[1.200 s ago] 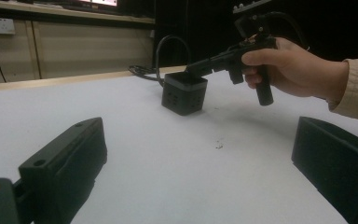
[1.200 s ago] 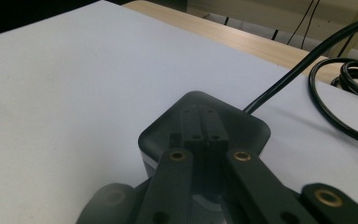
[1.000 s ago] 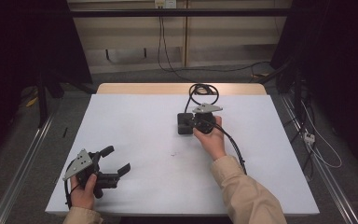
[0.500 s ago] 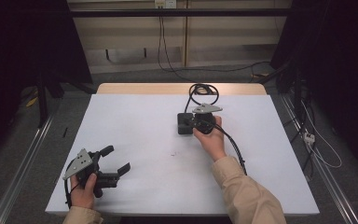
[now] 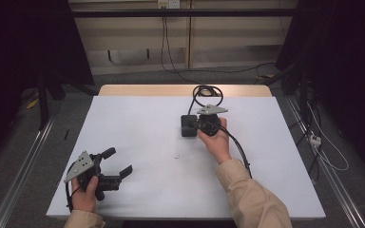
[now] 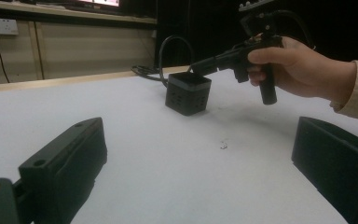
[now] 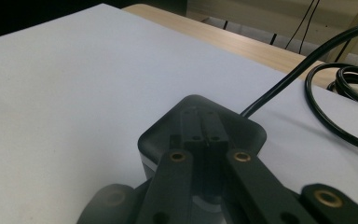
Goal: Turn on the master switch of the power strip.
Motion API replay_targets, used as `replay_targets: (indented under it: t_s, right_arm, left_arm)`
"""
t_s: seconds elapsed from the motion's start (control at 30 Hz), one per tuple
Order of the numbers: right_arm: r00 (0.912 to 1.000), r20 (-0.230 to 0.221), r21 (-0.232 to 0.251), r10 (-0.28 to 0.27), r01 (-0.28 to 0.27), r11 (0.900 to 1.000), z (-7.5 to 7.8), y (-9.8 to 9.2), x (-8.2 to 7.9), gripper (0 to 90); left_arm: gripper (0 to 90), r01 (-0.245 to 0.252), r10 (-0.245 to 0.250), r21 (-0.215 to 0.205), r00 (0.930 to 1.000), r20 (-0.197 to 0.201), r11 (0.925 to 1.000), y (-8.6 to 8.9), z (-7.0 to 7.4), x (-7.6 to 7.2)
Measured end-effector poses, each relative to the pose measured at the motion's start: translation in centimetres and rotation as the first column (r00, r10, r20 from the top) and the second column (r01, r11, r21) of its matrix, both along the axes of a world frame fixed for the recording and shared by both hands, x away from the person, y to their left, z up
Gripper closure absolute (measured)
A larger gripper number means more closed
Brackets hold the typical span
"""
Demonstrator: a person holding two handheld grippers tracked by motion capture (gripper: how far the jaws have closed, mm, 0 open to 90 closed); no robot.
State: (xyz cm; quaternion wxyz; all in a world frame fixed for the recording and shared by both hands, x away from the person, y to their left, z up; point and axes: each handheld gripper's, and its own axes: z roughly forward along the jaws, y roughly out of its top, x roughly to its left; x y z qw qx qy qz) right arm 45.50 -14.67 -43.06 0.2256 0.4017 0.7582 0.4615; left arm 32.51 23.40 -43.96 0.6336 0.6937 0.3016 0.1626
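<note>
A small black cube-shaped box (image 5: pixel 187 128) stands on the white table (image 5: pixel 138 118), right of centre; a black cable (image 5: pixel 208 90) runs from it to a coil behind. My right gripper (image 5: pixel 193 124) is shut, its jaws pressed together with nothing between them, and its tips lie over the box's top. In the right gripper view the closed tips (image 7: pixel 204 119) sit above the rounded top of the box (image 7: pixel 244 129); whether they touch it I cannot tell. My left gripper (image 5: pixel 119 160) rests open near the front left corner with nothing between its jaws. From there I see the box (image 6: pixel 188 93) and the right gripper (image 6: pixel 196 70).
The coiled cable (image 7: pixel 347 81) lies near the table's far wooden edge (image 5: pixel 171 90). A tiny dark speck (image 5: pixel 176 156) marks the sheet in front of the box. Floor rails run along both sides of the table.
</note>
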Motion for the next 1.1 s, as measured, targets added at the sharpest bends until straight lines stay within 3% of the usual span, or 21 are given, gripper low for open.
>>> replay_targets:
  t_s: [0.27,0.33,0.5,0.77,0.97,1.1]
  right_arm:
    - [0.9999,0.011,0.043,0.004,-0.004,0.999,0.7,-0.1,-0.4,89.1]
    - [1.0,0.008,0.05,-0.002,0.002,0.999,0.8,-0.1,-0.5,81.3]
    - [1.0,0.001,0.058,0.005,-0.005,0.998,0.9,0.2,-0.7,76.4]
    - [0.9997,-0.02,0.061,0.012,-0.011,0.998,1.0,0.2,-1.0,56.3]
    - [0.9995,-0.021,0.06,0.023,-0.021,0.998,1.2,0.0,-1.9,39.7]
    - [0.9993,-0.019,0.066,0.033,-0.031,0.997,1.3,-0.5,-2.6,34.6]
  left_arm:
    - [2.7,-0.004,0.004,0.002,1.0,0.001,1.0,0.1,0.0,-0.1]
    - [2.8,-0.004,0.004,0.003,1.0,0.001,1.0,0.1,0.0,-0.1]
    - [2.8,-0.005,0.005,0.002,1.0,-0.001,1.0,0.2,0.0,-0.2]
    - [2.7,-0.007,0.007,-0.002,1.0,-0.002,1.0,0.2,0.0,-0.1]
    - [2.8,-0.001,0.001,0.003,1.0,-0.002,1.0,0.1,0.0,-0.1]
    - [2.8,0.001,-0.001,0.003,1.0,-0.002,1.0,0.0,0.0,0.0]
